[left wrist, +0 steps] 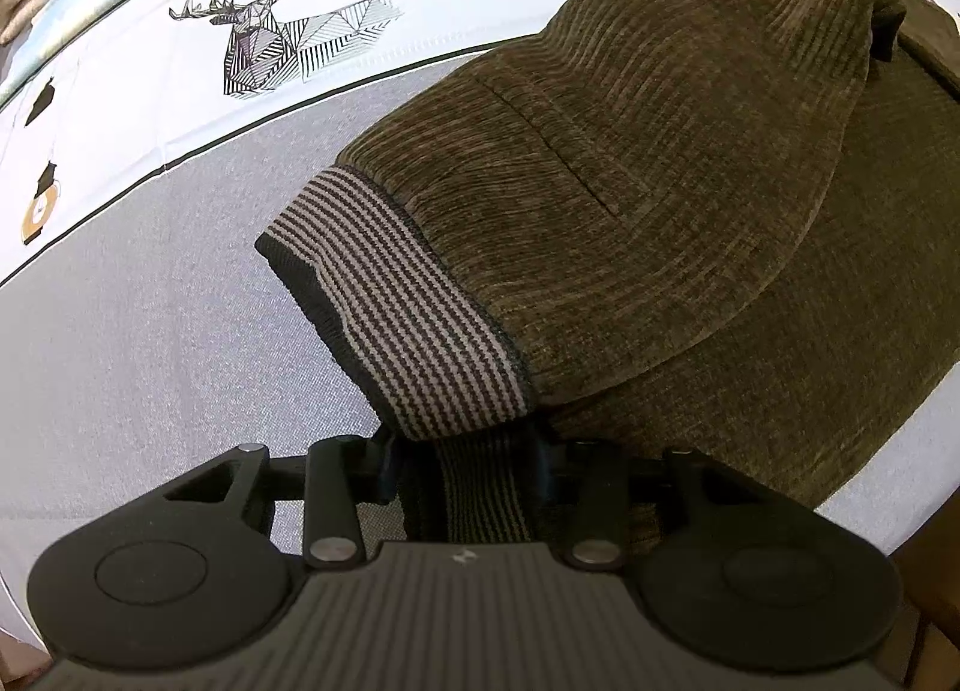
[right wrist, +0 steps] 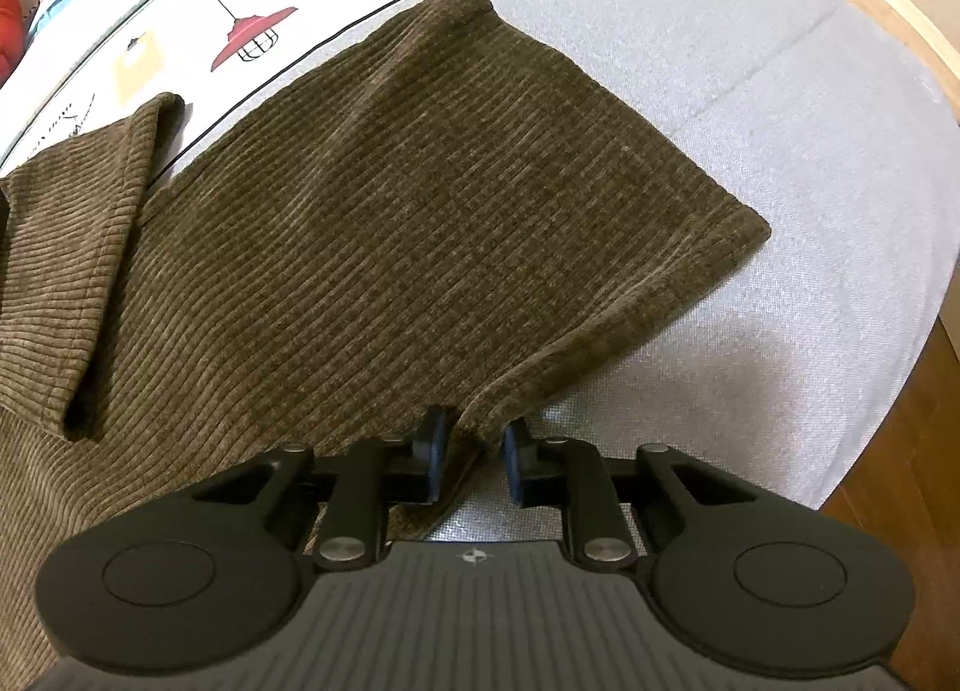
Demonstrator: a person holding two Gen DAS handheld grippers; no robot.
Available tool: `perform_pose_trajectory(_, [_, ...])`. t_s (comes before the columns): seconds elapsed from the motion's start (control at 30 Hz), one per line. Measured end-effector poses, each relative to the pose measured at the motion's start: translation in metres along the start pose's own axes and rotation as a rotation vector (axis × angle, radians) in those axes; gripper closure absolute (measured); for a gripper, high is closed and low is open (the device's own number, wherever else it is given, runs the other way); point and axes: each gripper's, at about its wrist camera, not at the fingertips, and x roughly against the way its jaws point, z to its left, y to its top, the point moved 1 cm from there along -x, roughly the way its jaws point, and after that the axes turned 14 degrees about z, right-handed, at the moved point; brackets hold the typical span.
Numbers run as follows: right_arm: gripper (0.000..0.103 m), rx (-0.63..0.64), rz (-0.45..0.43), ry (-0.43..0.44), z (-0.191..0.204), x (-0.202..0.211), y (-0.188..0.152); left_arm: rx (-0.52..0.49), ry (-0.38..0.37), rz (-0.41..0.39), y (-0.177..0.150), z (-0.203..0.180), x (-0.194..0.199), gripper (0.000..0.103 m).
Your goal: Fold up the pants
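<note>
Olive-brown corduroy pants (left wrist: pixel 630 162) lie on a table covered by a grey cloth (left wrist: pixel 150 301) that gives way farther back to a white printed cloth (left wrist: pixel 150 60). No brand, label or readable writing shows anywhere; the white cloth carries only drawings: a geometric line-art deer (left wrist: pixel 270 42) and a red hanging lamp (right wrist: pixel 255 33). The left tongs (left wrist: pixel 465 451) are clenched on the striped elastic waistband (left wrist: pixel 396 301), whose lower part disappears behind the tool body. The right tongs (right wrist: pixel 474 445) pinch the pants' near edge in the right wrist view, fabric between the blue pads (right wrist: pixel 433 451). The fisheye frame cuts the pants off at left.
</note>
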Motion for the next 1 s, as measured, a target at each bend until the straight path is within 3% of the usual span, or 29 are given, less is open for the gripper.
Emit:
perform_pose_trajectory(0.27, [0.085, 0.004, -0.015, 0.006, 0.002, 0.005, -0.001, 0.001, 0.024, -0.01, -0.004, -0.003, 0.007, 0.074])
perform_pose_trajectory(0.4, [0.087, 0.005, -0.021, 0.014, 0.002, 0.008, -0.001, 0.015, 0.028, -0.019, -0.007, -0.003, 0.012, 0.089])
perform_pose_trajectory(0.63, [0.09, 0.007, -0.053, 0.024, 0.0, 0.014, -0.003, 0.025, 0.021, -0.033, -0.013, -0.002, 0.02, 0.094])
perform_pose_trajectory(0.87, [0.091, -0.053, -0.032, -0.001, -0.011, 0.014, -0.005, 0.01, -0.035, -0.024, -0.014, 0.002, 0.02, 0.093])
perform_pose_trajectory(0.97, [0.087, -0.034, -0.018, 0.0, -0.004, 0.011, -0.004, -0.008, -0.022, -0.01, -0.014, -0.001, 0.017, 0.084])
perform_pose_trajectory(1.0, [0.086, -0.027, -0.019, -0.005, -0.002, 0.01, -0.003, -0.002, -0.033, -0.008, -0.013, 0.0, 0.017, 0.075])
